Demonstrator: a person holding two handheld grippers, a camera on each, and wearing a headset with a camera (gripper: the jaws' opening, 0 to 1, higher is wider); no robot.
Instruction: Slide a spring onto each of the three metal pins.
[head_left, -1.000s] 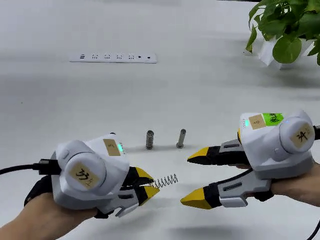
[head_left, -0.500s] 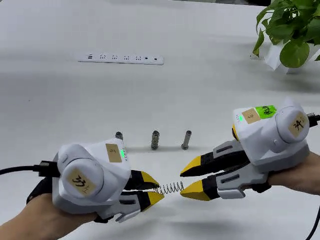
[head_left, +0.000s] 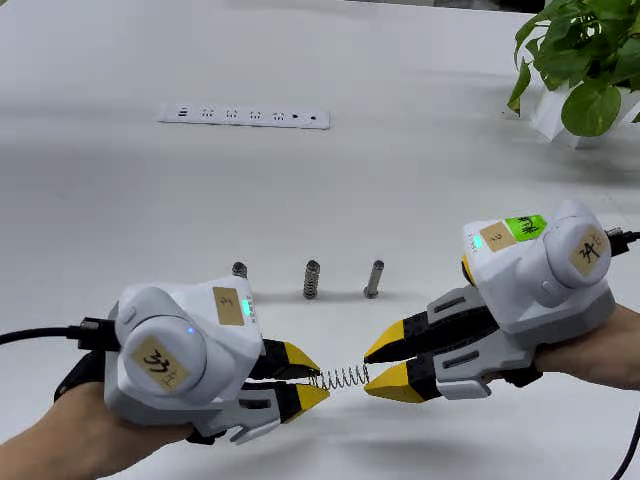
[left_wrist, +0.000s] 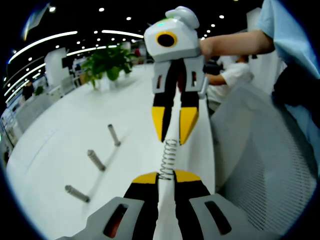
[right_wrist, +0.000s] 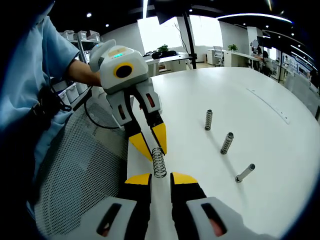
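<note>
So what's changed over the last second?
The right gripper moved left toward the spring and narrowed its jaws around its free end, not yet clamped. The left gripper still holds the spring's other end. The pins stand as before.

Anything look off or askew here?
Nothing stands out. Two sprung pins and the bare pin stand in a row. The loose spring is straight, left gripper shut on one end, right gripper open around the other.

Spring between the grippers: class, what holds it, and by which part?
The left gripper holds the spring by one end, clamped in its jaws. The right gripper has its jaws open at the spring's free end, not gripping it.
</note>
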